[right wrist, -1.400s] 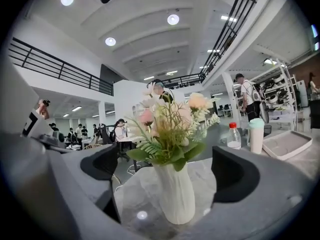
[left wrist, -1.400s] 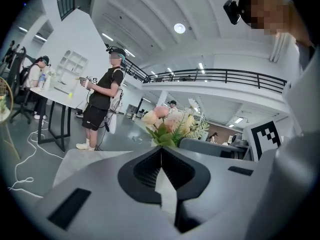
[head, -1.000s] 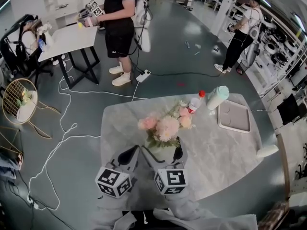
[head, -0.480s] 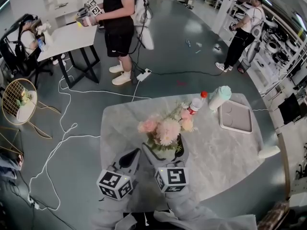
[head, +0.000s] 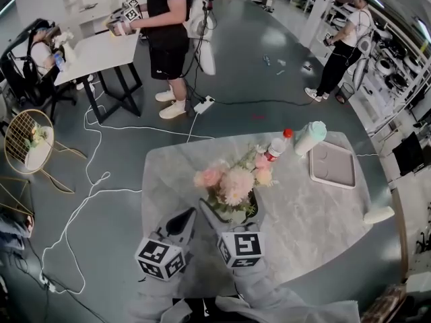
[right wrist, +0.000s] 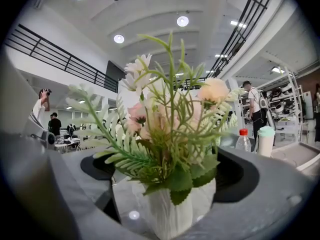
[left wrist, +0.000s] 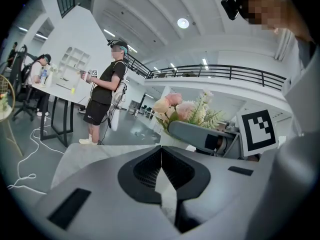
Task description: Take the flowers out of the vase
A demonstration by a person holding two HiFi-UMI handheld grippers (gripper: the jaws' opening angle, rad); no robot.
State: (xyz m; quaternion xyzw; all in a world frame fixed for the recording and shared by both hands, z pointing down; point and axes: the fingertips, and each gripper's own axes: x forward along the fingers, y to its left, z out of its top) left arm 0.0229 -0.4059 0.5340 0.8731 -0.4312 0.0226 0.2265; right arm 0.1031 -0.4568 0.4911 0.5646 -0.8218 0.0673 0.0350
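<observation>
The right gripper has its jaws spread on both sides of the white vase, which stands on the worktop between them, with the flowers just above. The left gripper, just to its left, is pressed together and empty. The step in hand seems to be steadying the vase: next the right gripper should probably close on it, and the left one open for the stems.

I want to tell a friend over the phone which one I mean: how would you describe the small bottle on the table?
Find the pale marble table and look to its far edge, beyond the flowers. The bottle stands there, just left of a taller white cup with a mint-green lid; its red cap sets it apart.
</observation>
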